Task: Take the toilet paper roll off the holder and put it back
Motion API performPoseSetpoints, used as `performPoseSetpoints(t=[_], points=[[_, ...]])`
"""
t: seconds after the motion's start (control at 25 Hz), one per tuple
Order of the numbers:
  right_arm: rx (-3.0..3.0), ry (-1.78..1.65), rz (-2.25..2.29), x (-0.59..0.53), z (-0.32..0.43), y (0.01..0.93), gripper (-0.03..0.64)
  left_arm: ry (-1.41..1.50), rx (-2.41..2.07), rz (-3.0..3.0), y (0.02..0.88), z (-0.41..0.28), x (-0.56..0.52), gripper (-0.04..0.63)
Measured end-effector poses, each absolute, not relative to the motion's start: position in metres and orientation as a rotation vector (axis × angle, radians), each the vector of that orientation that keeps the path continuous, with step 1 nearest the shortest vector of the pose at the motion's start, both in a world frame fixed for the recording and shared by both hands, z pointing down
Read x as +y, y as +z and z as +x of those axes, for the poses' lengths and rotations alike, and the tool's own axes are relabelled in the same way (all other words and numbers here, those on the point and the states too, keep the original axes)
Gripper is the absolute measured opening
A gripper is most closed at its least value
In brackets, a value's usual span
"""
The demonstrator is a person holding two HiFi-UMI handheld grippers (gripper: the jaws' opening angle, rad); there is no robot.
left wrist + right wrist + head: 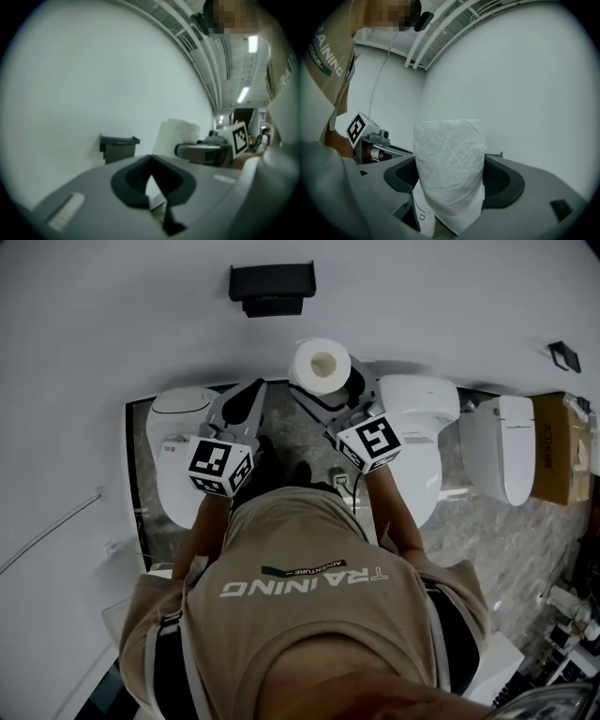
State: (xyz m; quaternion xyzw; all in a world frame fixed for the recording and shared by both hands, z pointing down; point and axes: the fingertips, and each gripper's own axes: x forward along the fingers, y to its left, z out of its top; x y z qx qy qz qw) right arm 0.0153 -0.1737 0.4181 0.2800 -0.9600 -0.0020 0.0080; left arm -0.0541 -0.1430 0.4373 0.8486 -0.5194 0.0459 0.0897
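A white toilet paper roll [321,365] is held upright, core upward, in my right gripper [330,382], away from the wall. In the right gripper view the roll [450,173] fills the gap between the two black pads [506,180]. The black holder [272,289] hangs bare on the white wall above the roll, and it appears in the left gripper view as the holder [118,146] left of the roll [180,133]. My left gripper [242,411] hovers left of the roll with its jaws together and nothing in them; the same gripper [152,180] points at the wall.
Three white toilets stand along the wall below: one at the left [178,456], one under my right gripper [422,423], one further right [502,446]. A cardboard box [561,446] is at the far right. The floor is grey marble.
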Motion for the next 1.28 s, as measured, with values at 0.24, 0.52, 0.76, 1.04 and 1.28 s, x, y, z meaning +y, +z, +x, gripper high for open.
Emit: performPoseSetpoints(t=[0.24, 0.52, 0.76, 1.04, 1.28], points=[[-2.984, 0.027, 0.834, -0.158, 0.017, 0.439, 0.359, 0.206, -1.582, 2.498, 0.445, -0.054, -0.11, -0.002], [-2.961, -0.003, 0.857, -0.149, 0.013, 0.437, 0.359, 0.154, -1.523, 2.534, 0.443, -0.053, -0.1, -0.002], [-2.948, -0.073, 0.893, -0.151, 0.002, 0.424, 0.359, 0.097, -1.516, 2.582, 0.432, -0.065, -0.094, -0.002], [-2.942, -0.14, 0.97, -0.2, -0.002, 0.406, 0.359, 0.074, -1.505, 2.538, 0.441, -0.078, -0.089, -0.002], [-2.932, -0.122, 0.988, -0.255, -0.014, 0.396, 0.359, 0.122, -1.515, 2.531, 0.446, -0.083, -0.094, -0.002]])
